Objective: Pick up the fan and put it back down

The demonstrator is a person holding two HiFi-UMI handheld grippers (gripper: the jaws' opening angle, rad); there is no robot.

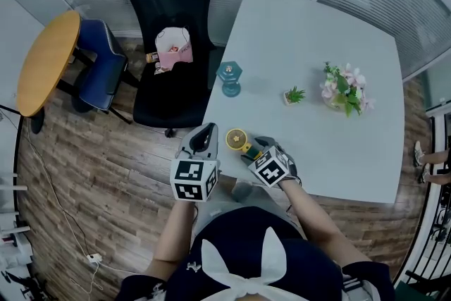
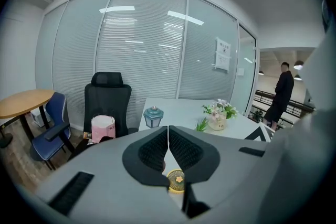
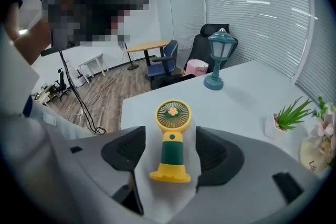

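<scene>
Right gripper view: fan (image 3: 171,141) upright between spread fingers (image 3: 126,150).

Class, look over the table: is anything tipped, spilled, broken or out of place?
Nothing stands out. The fan stands upright on the table, and the lantern, small plant and flower pot are upright too; nothing spilled.

Holds grey two-jaw left gripper (image 1: 206,132) forward, jaws pressed together, black ribbed pads meeting. Holds grey two-jaw right gripper (image 1: 252,150) just beside it, angled inward, jaws spread well apart. Extends bare left forearm (image 1: 176,236) and bare right forearm (image 1: 310,211) forward and down.
</scene>
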